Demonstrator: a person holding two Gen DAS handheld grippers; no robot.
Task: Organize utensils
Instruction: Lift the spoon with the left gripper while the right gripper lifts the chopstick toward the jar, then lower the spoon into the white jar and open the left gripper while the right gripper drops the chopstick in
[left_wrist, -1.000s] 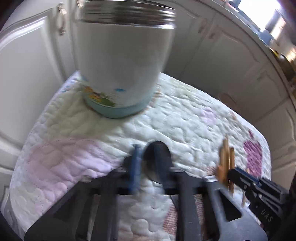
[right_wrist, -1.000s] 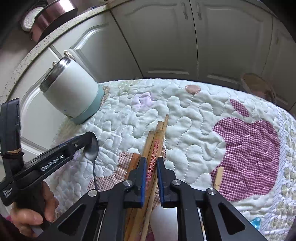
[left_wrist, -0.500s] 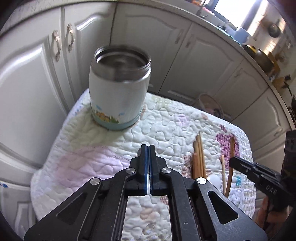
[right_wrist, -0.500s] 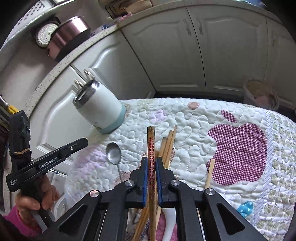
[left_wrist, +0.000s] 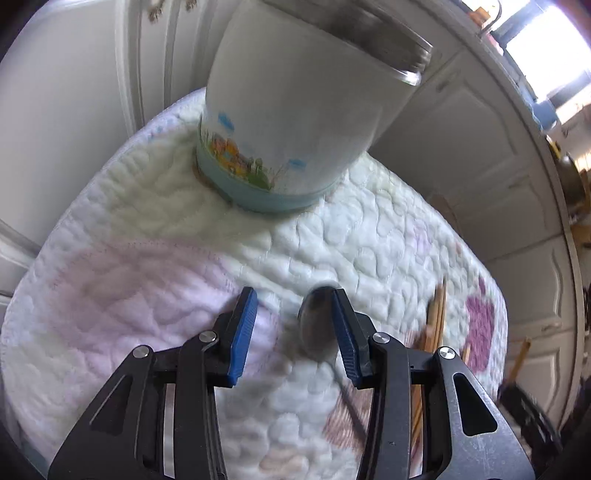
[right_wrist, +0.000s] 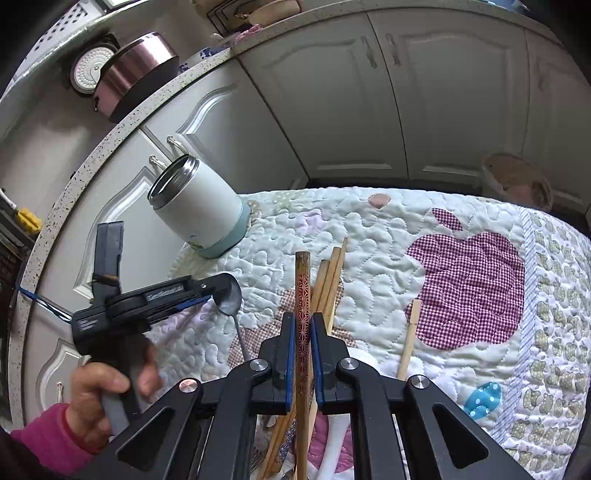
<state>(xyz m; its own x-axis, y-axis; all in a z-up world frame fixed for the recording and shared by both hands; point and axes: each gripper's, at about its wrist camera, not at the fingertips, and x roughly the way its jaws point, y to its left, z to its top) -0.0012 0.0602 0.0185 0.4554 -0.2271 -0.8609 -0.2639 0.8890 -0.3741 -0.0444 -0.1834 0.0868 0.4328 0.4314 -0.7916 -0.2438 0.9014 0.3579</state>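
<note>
In the right wrist view, at the lower left of the frame, a hand in a pink sleeve holds the left gripper, whose tip hangs over the bowl of the one metal spoon lying on the quilted cloth. Above it, in the upper left, stands one white canister with a steel rim and pale blue base, open-mouthed, on the far left corner of the cloth. In the left wrist view the left gripper has its jaws opening, about half apart; the spoon lies between them, its bowl just beside the right blue pad, with no grip on it visible. At the centre bottom of the right wrist view the right gripper is clamped tight on one patterned chopstick, which rises up the middle of the frame. Just right of it three plain wooden chopsticks lie bundled on the cloth, and further right one pale stick lies alone beside the checked red apple patch. One white spoon shows partly under the gripper's right finger.
</note>
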